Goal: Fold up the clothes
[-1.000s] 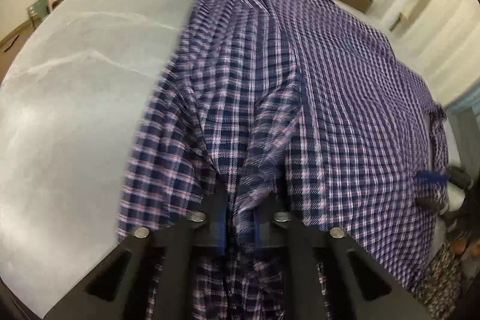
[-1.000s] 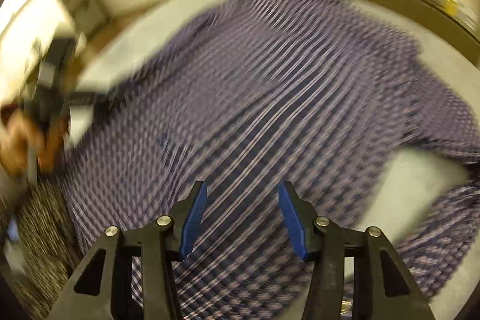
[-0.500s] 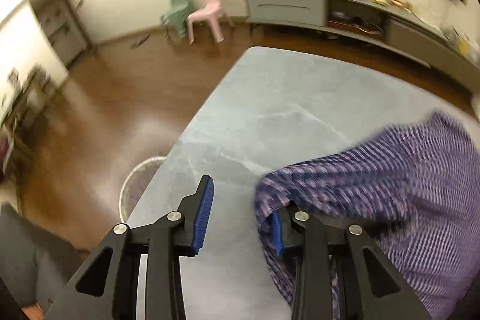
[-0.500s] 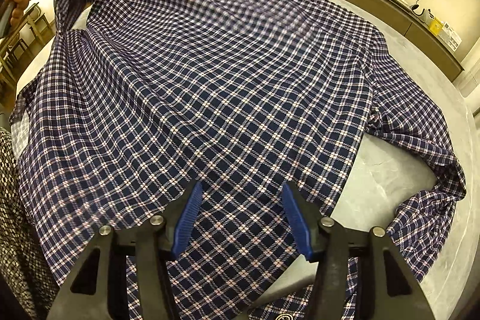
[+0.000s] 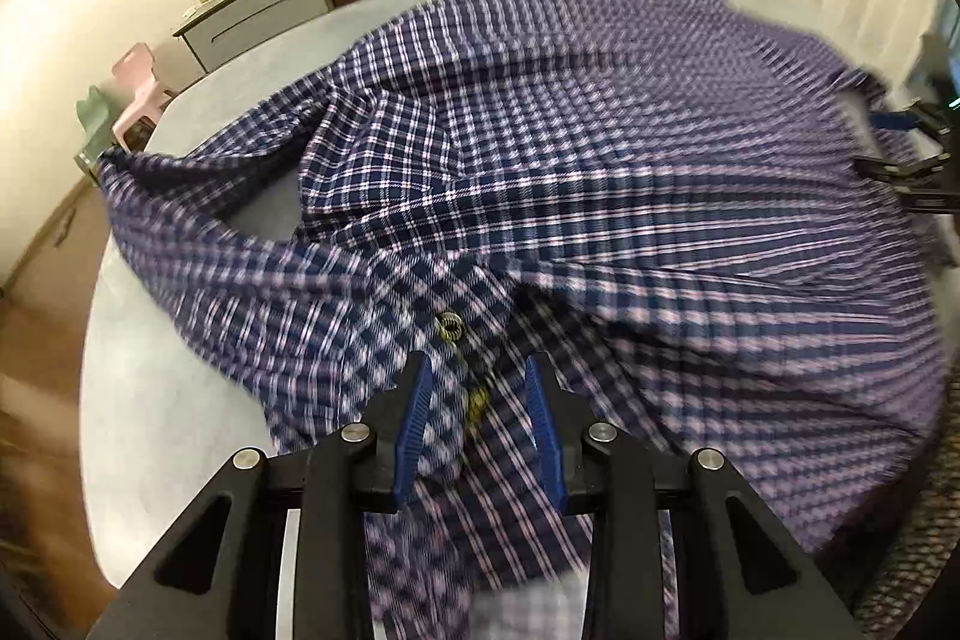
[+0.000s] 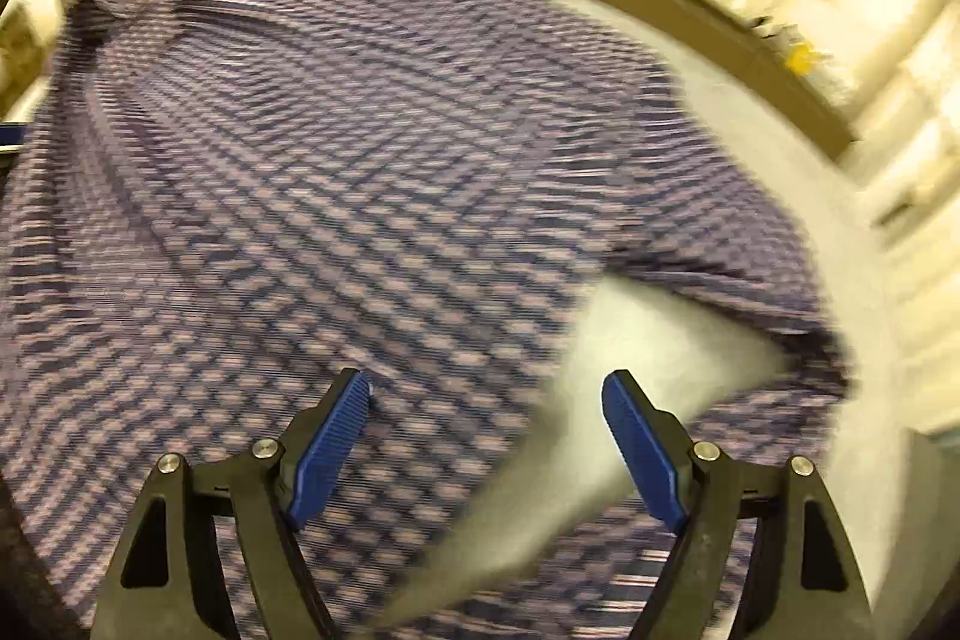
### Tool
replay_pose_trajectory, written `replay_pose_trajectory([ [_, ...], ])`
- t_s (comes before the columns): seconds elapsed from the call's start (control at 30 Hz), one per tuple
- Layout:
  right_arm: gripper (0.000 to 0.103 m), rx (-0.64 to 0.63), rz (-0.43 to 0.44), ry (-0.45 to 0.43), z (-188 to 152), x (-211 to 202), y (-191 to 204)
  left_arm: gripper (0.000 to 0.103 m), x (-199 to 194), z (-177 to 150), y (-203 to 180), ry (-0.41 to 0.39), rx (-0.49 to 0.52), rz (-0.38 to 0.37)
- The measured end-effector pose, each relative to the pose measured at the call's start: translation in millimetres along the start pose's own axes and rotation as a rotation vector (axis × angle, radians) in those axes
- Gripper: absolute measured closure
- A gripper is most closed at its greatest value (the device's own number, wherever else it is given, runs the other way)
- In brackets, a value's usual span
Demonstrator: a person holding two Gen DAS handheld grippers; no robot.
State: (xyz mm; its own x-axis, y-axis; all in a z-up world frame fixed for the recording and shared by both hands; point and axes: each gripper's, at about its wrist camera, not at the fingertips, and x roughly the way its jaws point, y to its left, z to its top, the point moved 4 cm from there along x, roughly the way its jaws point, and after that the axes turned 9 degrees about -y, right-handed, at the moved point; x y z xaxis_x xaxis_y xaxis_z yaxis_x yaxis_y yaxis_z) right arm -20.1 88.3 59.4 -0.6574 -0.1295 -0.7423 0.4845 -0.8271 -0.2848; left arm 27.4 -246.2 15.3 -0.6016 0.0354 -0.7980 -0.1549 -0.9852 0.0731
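Currently the plaid shirt (image 5: 600, 172) lies spread across the grey table (image 5: 156, 400); left gripper (image 5: 477, 394) part-open over its button placket, right gripper (image 6: 486, 400) wide open, both empty

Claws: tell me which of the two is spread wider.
The right claw: its blue pads stand far apart above the plaid shirt and the table. The left claw has its pads closer together, straddling the shirt's buttons.

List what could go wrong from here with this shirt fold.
1. The shirt lies bunched, its left sleeve reaching the table edge; it may slide off.
2. The left gripper straddles the button placket with jaws apart; closing could pinch a button or extra layers.
3. The right gripper is open and blurred, so its grab may miss the hem.
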Motion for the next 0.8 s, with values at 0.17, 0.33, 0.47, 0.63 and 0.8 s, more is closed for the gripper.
replay_pose_trajectory([
  [0.17, 0.029, -0.078, 0.248, -0.323, 13.0, -134.5, 73.2, 0.066, -32.8, -29.1, -28.2, -0.022, 0.126, -0.093],
  [0.33, 0.029, -0.296, 0.589, -0.409, -8.8, -213.5, 203.5, 0.056, -50.6, -71.4, -69.5, 0.023, 0.261, -0.111],
  [0.47, 0.030, -0.465, 0.530, -0.341, -31.9, -191.4, 261.5, 0.056, -47.0, -86.6, -75.5, 0.059, 0.266, -0.125],
  [0.63, 0.101, -0.402, 0.479, -0.295, -25.9, -181.4, 241.9, 0.085, -27.0, -94.5, -53.4, 0.131, 0.205, -0.069],
  [0.8, 0.101, -0.328, 0.584, -0.365, -16.9, -220.1, 225.0, 0.100, -46.6, -90.3, -26.1, 0.082, 0.058, -0.068],
])
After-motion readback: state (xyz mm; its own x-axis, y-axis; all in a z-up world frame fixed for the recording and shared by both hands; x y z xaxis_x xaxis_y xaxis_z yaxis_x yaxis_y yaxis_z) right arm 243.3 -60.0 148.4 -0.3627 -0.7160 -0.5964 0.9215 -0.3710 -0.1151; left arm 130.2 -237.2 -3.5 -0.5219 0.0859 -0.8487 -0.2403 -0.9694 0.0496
